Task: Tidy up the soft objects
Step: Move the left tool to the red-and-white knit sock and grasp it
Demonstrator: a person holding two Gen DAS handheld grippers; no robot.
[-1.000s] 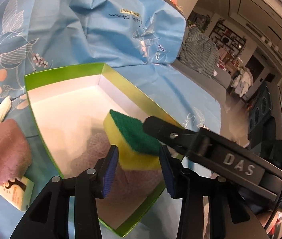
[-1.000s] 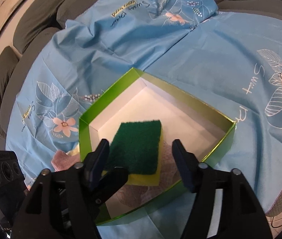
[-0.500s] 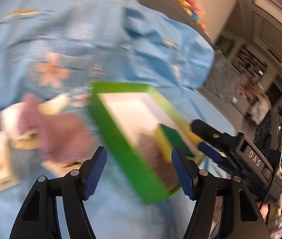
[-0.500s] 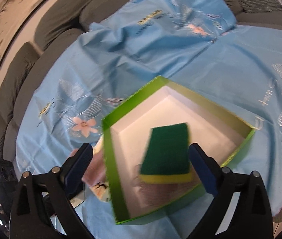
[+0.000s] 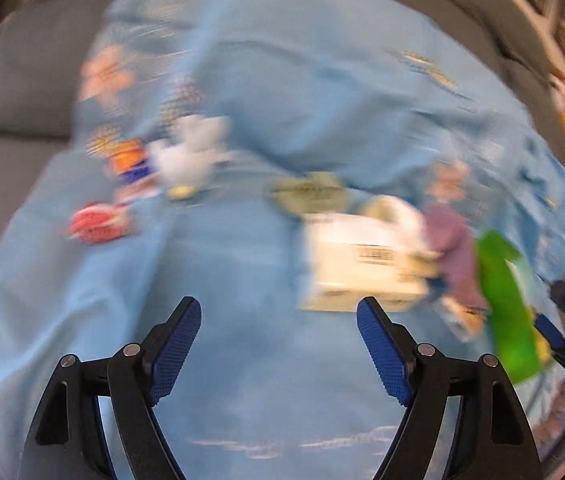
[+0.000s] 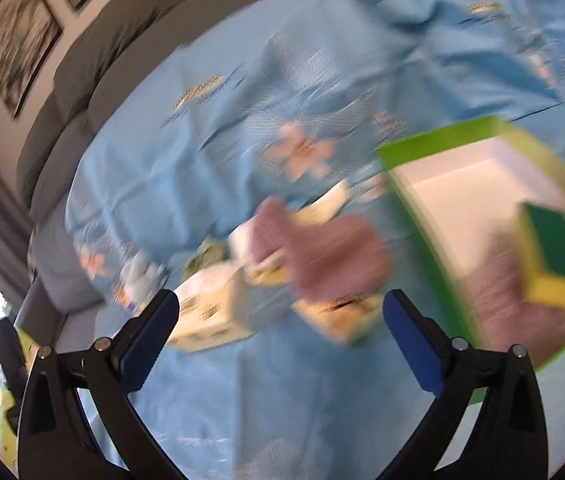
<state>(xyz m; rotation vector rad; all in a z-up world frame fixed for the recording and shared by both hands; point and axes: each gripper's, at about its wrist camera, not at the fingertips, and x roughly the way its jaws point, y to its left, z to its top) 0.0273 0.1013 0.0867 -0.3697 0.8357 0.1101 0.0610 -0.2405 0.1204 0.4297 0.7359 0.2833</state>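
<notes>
The green box (image 6: 442, 142) with a white inside sits at the right in the right wrist view; a yellow sponge with a green scrub top (image 6: 558, 258) lies in it on a mauve cloth (image 6: 498, 292). Left of the box a second mauve cloth (image 6: 334, 252) lies over white cartons (image 6: 210, 312). My right gripper (image 6: 280, 334) is still opening, nothing between its pads, above the blue sheet near those cartons. My left gripper (image 5: 278, 346) is opening too and empty, over bare sheet. In the left wrist view the box (image 5: 506, 304) is at the far right, with a white carton (image 5: 362, 268) and the cloth (image 5: 454, 248) beside it.
A blue flowered sheet (image 5: 266, 92) covers a grey sofa (image 6: 94, 64). Blurred small things lie at the left of the left wrist view: a white soft shape (image 5: 194, 152), an orange and blue item (image 5: 130, 164), a red and white one (image 5: 96, 222). The right gripper's tip (image 5: 562, 320) shows at the right edge.
Both grippers let the sponge go into the green box, opened wide and swung left away from it. The left view now faces the scattered items; both views are blurred by motion.
</notes>
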